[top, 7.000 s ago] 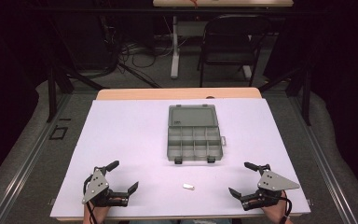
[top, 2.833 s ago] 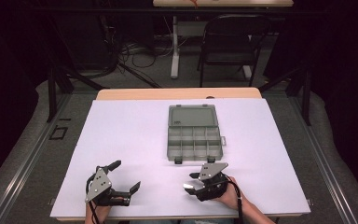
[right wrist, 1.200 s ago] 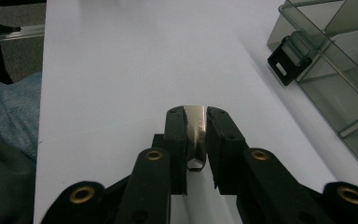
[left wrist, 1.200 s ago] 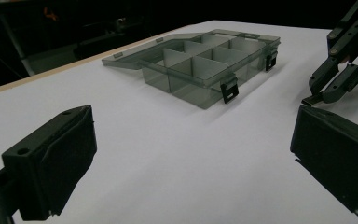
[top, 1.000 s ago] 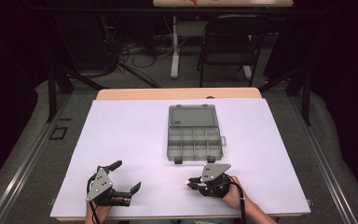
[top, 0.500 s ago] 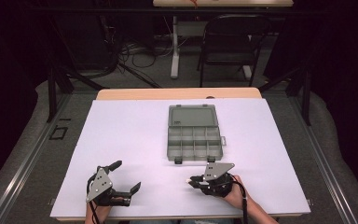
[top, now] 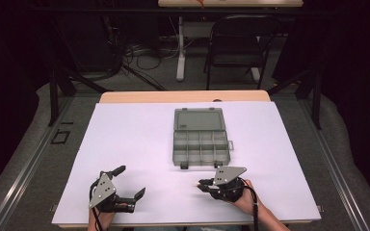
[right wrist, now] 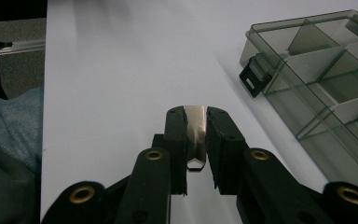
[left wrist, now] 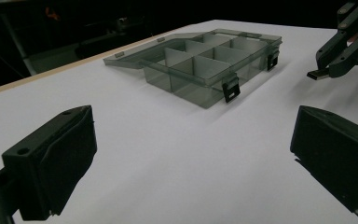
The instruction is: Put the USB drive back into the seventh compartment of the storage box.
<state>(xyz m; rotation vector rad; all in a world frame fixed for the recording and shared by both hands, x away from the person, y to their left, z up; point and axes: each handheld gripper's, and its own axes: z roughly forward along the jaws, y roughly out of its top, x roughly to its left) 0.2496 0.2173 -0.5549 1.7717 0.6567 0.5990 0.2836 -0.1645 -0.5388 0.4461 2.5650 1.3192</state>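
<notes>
Small flat silvery metal piece (right wrist: 196, 135) held in right gripper (top: 203, 184), lifted off white table sheet (top: 139, 144).

Piece lay loose on the sheet seven seconds ago; it now sits pinched between the closed jaws, just clear of the surface, near the front of the open smoky-grey plastic compartment box (top: 200, 137). Pickup judged complete; placing into a compartment remains. Left gripper (top: 125, 185) rests at the near edge, jaws wide and empty.
</notes>
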